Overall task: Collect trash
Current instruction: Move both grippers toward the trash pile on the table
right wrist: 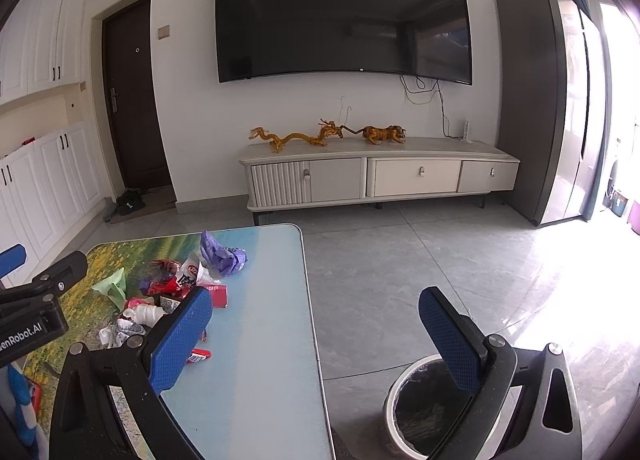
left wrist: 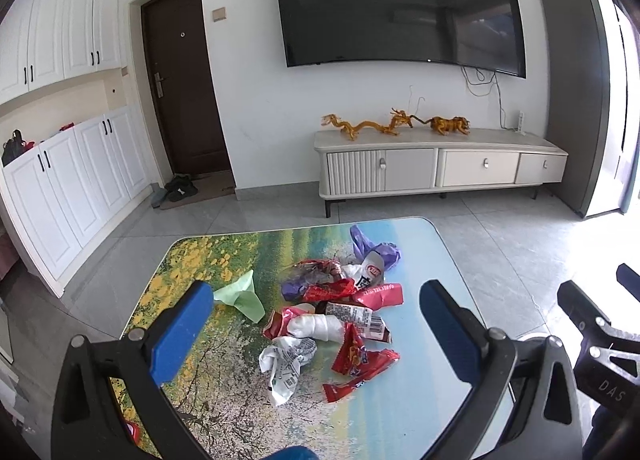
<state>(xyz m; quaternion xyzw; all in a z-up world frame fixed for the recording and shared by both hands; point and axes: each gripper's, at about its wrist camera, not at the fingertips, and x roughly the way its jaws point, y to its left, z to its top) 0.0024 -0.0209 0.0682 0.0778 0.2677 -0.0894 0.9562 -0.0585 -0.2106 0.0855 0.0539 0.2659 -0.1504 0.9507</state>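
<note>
A heap of crumpled wrappers (left wrist: 340, 308) sits mid-table, both claws spread wide and holding nothing.

The pile is glossy red foil packets, a white crinkled plastic bag (left wrist: 285, 364), a twisted white wad, a purple bag (left wrist: 374, 250) at the far side and a pale green bag (left wrist: 242, 296) lying just apart to the left. It rests on a rounded-corner table (left wrist: 400, 412) printed with a flowery landscape. The left gripper (left wrist: 316, 324) hovers over the heap, its blue textured pads well apart. The right gripper (right wrist: 316, 324) hangs past the table's right edge, above a round, black-lined bin (right wrist: 416, 416) on the grey tiled floor (right wrist: 400, 260).
</note>
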